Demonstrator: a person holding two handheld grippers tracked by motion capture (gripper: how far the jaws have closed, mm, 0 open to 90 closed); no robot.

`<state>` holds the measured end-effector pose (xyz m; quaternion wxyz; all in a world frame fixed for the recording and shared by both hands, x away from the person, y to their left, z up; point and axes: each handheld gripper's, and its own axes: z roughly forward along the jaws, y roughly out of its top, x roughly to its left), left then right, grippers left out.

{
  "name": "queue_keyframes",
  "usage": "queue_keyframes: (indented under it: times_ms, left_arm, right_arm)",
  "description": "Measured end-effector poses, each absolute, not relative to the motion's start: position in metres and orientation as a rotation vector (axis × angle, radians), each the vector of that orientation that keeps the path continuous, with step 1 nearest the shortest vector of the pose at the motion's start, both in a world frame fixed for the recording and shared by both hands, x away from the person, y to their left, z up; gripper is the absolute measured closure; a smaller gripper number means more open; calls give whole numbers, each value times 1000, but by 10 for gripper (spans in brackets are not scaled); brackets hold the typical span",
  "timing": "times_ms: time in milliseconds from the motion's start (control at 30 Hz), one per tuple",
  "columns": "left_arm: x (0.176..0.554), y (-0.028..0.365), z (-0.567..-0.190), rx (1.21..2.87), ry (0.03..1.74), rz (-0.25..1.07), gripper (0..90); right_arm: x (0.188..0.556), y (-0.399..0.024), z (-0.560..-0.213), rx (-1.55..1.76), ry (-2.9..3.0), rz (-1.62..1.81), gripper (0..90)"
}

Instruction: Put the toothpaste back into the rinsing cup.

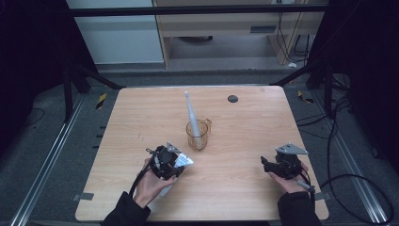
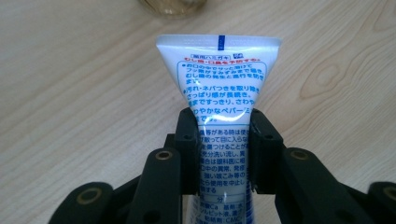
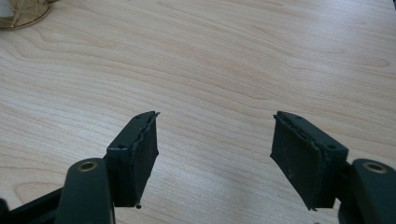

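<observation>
A white toothpaste tube with blue print sits between the jaws of my left gripper, whose pads press on its sides; the crimped end points away from me. In the high view the left gripper holds the tube above the table, near the front left. A clear amber cup stands mid-table with a white toothbrush leaning in it. My right gripper rests at the front right, and in its own view the right gripper stands open over bare wood.
The light wooden table has a small dark round disc near its far edge. The cup's base shows at the top left of the right gripper view. Cables lie on the floor to the right.
</observation>
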<state>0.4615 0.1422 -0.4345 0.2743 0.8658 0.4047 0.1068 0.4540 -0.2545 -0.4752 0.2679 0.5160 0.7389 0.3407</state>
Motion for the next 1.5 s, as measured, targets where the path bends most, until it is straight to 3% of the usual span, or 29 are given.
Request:
queue_keyframes:
  times_ms: [400, 1100, 1500]
  left_arm:
    - [461, 157, -389, 2093, 1010, 472, 688]
    - [487, 132, -343, 1815, 885, 582, 688]
    - [505, 116, -338, 1705, 836, 586, 688]
  right_arm:
    - [453, -253, -475, 1381, 1984, 924, 313]
    - [454, -252, -477, 1375, 1981, 930, 314]
    - [455, -251, -478, 1371, 1982, 936, 315]
